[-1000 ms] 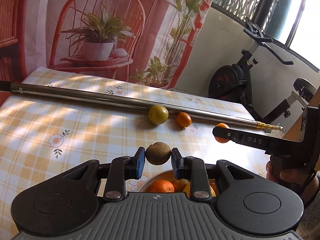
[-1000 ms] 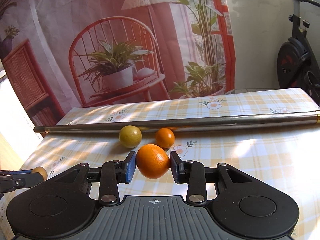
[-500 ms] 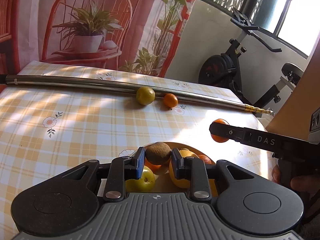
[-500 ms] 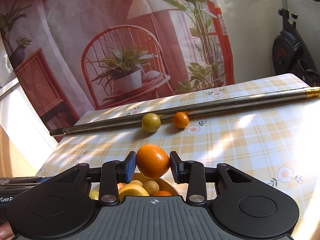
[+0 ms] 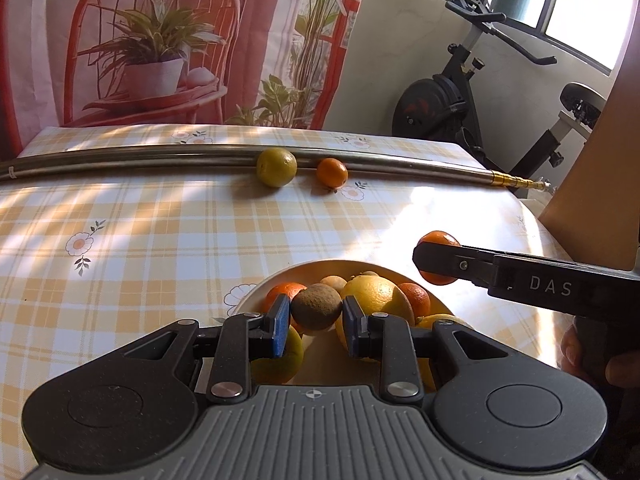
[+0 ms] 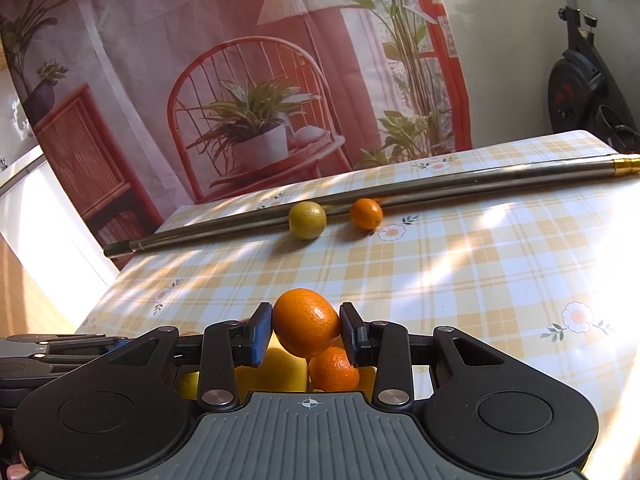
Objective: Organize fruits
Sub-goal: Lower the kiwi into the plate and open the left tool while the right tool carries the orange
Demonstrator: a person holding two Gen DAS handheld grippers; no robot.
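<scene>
The left gripper [image 5: 316,322] is clamped on a brown kiwi-like fruit [image 5: 316,307], held just above the bowl [image 5: 256,294]. The right gripper [image 6: 306,330] is clenched on an orange [image 6: 306,322], also poised over the bowl's rim side — neither fruit is let go yet. The bowl already holds several pieces: oranges, a large yellow citrus [image 5: 374,296] and others. Well beyond the bowl, two fruits lie on the worktop [image 5: 160,240] against a metal pole [image 5: 140,160] — a yellow-green one [image 5: 277,168] and a small orange one [image 5: 332,173]. By my reading the job is mostly done: two drops pending, two pickups left.
</scene>
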